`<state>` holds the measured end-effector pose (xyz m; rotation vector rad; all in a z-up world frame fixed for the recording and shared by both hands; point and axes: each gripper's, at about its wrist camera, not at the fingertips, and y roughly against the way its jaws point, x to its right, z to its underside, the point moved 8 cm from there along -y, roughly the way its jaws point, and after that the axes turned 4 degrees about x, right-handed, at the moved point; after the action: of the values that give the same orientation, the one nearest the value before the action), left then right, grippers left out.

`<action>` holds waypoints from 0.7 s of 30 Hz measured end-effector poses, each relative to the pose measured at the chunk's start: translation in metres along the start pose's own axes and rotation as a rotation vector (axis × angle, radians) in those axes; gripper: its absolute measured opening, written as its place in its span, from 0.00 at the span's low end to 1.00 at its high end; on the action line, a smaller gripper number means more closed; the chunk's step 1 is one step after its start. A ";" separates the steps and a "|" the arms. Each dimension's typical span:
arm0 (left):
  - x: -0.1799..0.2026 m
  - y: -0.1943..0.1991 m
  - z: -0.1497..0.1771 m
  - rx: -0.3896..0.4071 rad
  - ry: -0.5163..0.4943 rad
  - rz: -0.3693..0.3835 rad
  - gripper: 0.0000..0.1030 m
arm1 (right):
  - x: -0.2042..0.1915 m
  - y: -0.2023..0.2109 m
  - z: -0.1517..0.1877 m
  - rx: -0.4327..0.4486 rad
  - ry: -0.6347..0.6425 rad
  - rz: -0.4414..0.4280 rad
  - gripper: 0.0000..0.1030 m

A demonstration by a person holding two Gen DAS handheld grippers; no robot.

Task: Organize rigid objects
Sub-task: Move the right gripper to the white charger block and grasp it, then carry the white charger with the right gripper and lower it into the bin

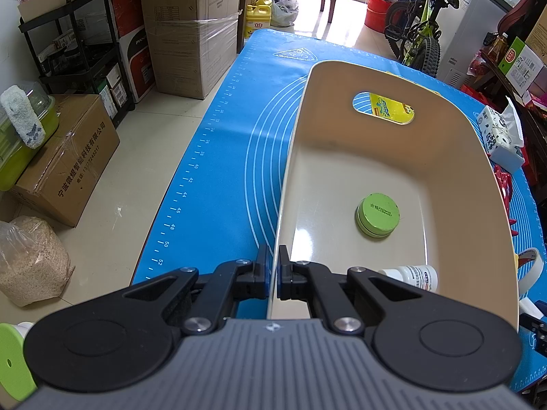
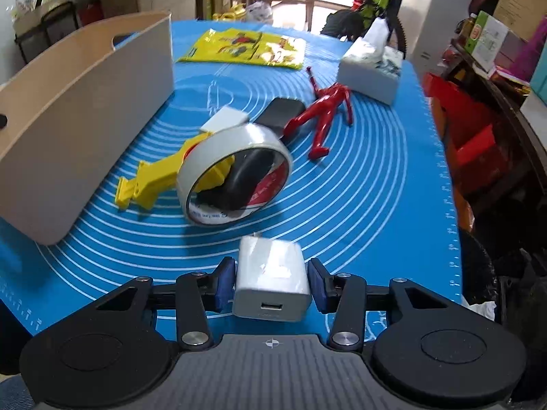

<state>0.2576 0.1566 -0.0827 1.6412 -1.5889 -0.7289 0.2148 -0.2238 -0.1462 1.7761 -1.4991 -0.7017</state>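
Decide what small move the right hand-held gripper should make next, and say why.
Probably lift the charger and carry it left to the bin. The right hand-held gripper already has it between its pads, the left hand-held gripper is clamped on the bin's wall, and a green tin lies inside.

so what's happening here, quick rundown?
A person with two handheld grippers is sorting loose items into a beige bin. The left gripper is shut on the bin's rim, steadying it; a green tin and a small white bottle are already inside. The right gripper has a white USB charger between its pads. On the blue mat remain a tape roll, yellow clip and red figure.
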 end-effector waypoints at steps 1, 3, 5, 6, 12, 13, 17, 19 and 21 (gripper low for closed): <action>0.000 0.000 0.000 0.000 0.000 0.000 0.05 | 0.001 0.003 -0.001 0.003 -0.001 0.001 0.50; 0.000 0.000 0.000 0.000 0.000 0.000 0.05 | 0.002 0.004 -0.001 -0.001 0.002 0.000 0.50; 0.000 0.000 0.000 0.000 0.001 0.001 0.05 | 0.001 0.002 0.000 -0.013 0.002 0.004 0.50; 0.000 0.000 0.000 0.000 0.000 0.001 0.05 | 0.001 0.001 0.001 -0.016 0.002 0.007 0.50; 0.000 0.000 0.000 0.000 0.000 0.000 0.05 | -0.002 0.006 -0.003 -0.002 0.009 0.010 0.50; 0.000 0.000 0.000 0.000 0.000 0.001 0.05 | -0.002 0.008 -0.005 0.004 0.011 0.013 0.50; 0.000 0.000 0.000 0.000 0.000 0.000 0.05 | -0.001 0.014 -0.011 0.018 0.020 0.019 0.50; 0.000 0.000 0.000 0.000 0.000 0.000 0.05 | -0.001 0.016 -0.014 0.025 0.024 0.022 0.50; 0.000 0.000 0.000 0.000 0.000 0.000 0.05 | -0.002 0.020 -0.017 0.029 0.033 0.025 0.50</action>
<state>0.2576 0.1565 -0.0827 1.6410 -1.5887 -0.7290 0.2155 -0.2208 -0.1205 1.7791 -1.5145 -0.6384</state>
